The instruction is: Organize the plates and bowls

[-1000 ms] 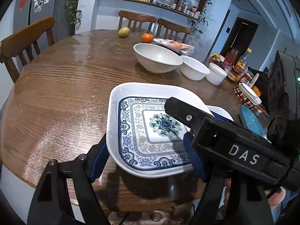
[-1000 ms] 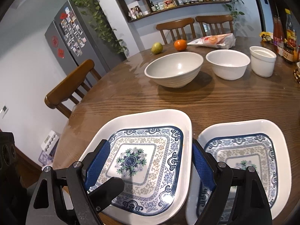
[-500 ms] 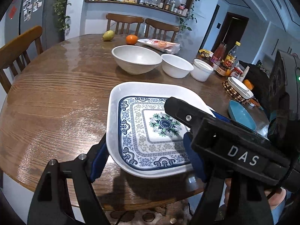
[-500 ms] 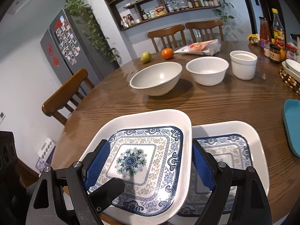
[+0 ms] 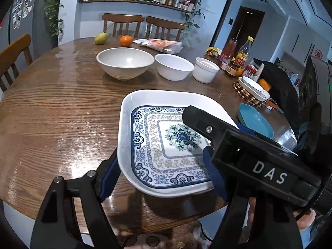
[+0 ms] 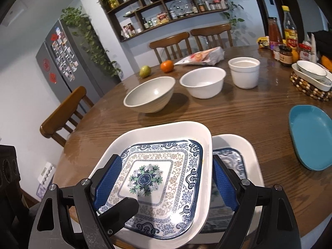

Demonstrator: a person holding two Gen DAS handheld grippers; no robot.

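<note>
A square white plate with a blue pattern point(image 5: 166, 141) point(image 6: 166, 176) is held above the table by both grippers. My left gripper point(image 5: 161, 178) is shut on its sides. My right gripper point(image 6: 164, 184) is shut on it from the other side. In the right wrist view a second patterned plate point(image 6: 238, 157) lies on the table partly under the held one. A large grey-white bowl point(image 5: 125, 62) point(image 6: 151, 96), a white bowl point(image 5: 174, 66) point(image 6: 203, 82) and a white cup-like bowl point(image 5: 205, 69) point(image 6: 244, 71) stand in a row behind.
A blue dish point(image 6: 311, 139) point(image 5: 255, 122) lies at the right. White dishes on a beaded mat point(image 6: 311, 78), bottles and jars point(image 6: 288, 35) stand far right. A pear point(image 5: 101, 38), orange point(image 5: 126, 40) and snack bag point(image 5: 159, 44) lie at the back. Chairs ring the table.
The held plate has moved right with both grippers, so it now overlaps most of the second patterned plate. The blue dish has come into view.
</note>
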